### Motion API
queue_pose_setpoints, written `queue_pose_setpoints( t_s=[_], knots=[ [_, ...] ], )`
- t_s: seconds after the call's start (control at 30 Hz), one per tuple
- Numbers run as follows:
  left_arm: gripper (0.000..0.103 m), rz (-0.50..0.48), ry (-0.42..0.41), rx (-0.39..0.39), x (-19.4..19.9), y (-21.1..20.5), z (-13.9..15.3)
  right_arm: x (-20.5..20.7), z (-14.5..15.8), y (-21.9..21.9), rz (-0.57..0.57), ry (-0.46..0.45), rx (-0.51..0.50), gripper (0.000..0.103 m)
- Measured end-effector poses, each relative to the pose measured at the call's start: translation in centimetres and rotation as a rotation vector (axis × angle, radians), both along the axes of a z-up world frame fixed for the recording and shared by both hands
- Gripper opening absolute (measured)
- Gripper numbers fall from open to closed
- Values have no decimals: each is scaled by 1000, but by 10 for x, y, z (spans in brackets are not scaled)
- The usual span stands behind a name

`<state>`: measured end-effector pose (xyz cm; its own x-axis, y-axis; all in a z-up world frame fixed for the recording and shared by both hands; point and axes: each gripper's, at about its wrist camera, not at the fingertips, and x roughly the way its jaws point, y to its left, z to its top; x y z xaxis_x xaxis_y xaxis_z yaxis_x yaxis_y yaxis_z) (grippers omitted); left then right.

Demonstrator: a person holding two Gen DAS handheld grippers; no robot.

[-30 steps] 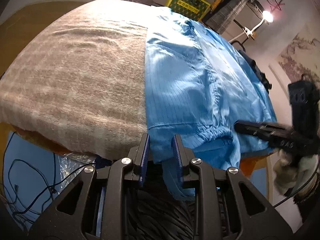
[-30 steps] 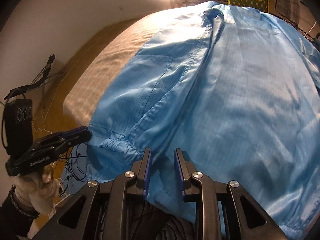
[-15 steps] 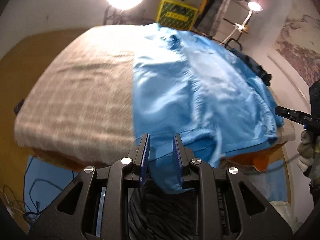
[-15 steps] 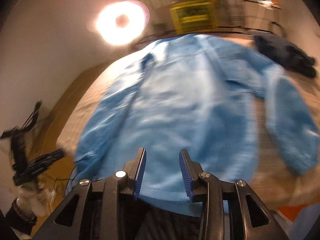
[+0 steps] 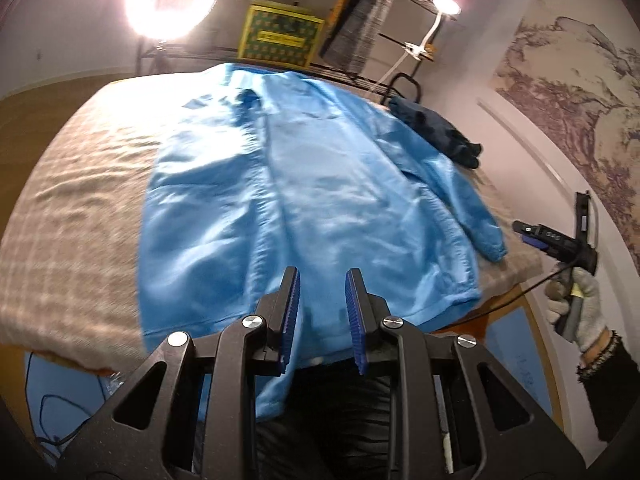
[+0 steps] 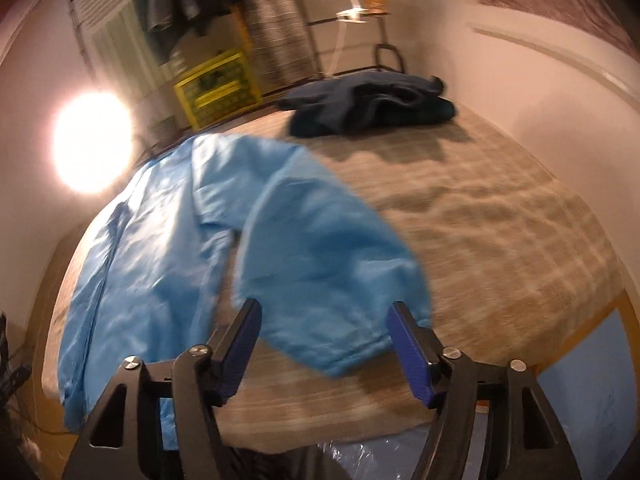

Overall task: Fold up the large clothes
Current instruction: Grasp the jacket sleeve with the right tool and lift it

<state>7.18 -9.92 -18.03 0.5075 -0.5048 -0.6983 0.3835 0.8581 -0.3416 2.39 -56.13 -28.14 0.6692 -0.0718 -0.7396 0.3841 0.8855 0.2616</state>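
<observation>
Since a second ago my right tongs (image 6: 324,344) have let go of the hem of the light blue, thin synthetic jacket (image 5: 304,200) and swung away to the right; their jaws have just been opening and now stand wide, with nothing between the pads. They hover above the cuffed end of the jacket's right sleeve (image 6: 332,280), which lies on the bed beyond the tips. My left tongs (image 5: 322,312) have lifted and pulled back from the bed's near edge. Their jaws stand only a little apart. The jacket's hem hangs over the edge beneath them, but I cannot tell whether the pads pinch it or merely sit above it.

The jacket lies spread flat on the bed's beige checked woollen blanket (image 5: 80,208), collar toward the far end, front seam running down the middle, both sleeves along its sides. A crumpled dark navy garment (image 6: 368,106) sits apart near the far right corner. My right hand, in a pale knitted glove (image 5: 576,300), shows at the edge of the left view.

As I judge it, the spreading is done and no fold has been made yet. Sleeves, sides and the final halving all remain, and the right sleeve looks like the next thing to take.
</observation>
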Motion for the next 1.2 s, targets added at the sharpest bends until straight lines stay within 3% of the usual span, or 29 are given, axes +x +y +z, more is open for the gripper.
queue_pose_setpoints(
  t_s=[0.2, 0.37, 0.4, 0.43, 0.5, 0.53, 0.6, 0.8, 0.93, 1.07, 1.2],
  knots=[
    [23, -53, -25, -34, 13, -21, 29, 1, -20, -50, -116, 25, 73, 78],
    [23, -81, -58, -47, 25, -37, 51, 13, -43, -78, -164, 65, 193, 77],
    [23, -83, -61, -47, 27, -39, 53, 16, -46, -79, -160, 69, 210, 69],
    [23, -85, -63, -47, 28, -41, 53, 19, -50, -79, -152, 75, 228, 46],
    [23, -87, -59, -47, 30, -43, 52, 28, -57, -77, -97, 96, 285, 17],
    [23, -87, -55, -46, 30, -44, 50, 29, -57, -75, -84, 98, 285, 10],
    [23, -84, -48, -41, 30, -44, 46, 31, -47, -67, -50, 84, 235, 1],
    [23, -47, -8, -50, 38, -35, 30, 26, 1, -45, 4, -38, 167, 0],
    [23, -30, 9, -58, 43, -31, 23, 28, 40, -9, 83, -105, 58, 0],
    [23, -16, 14, -55, 45, -25, 18, 38, 73, 60, 274, -162, -61, 0],
    [23, 9, 23, -61, 48, -17, 15, 42, 76, 142, 519, -153, -163, 0]
  ],
)
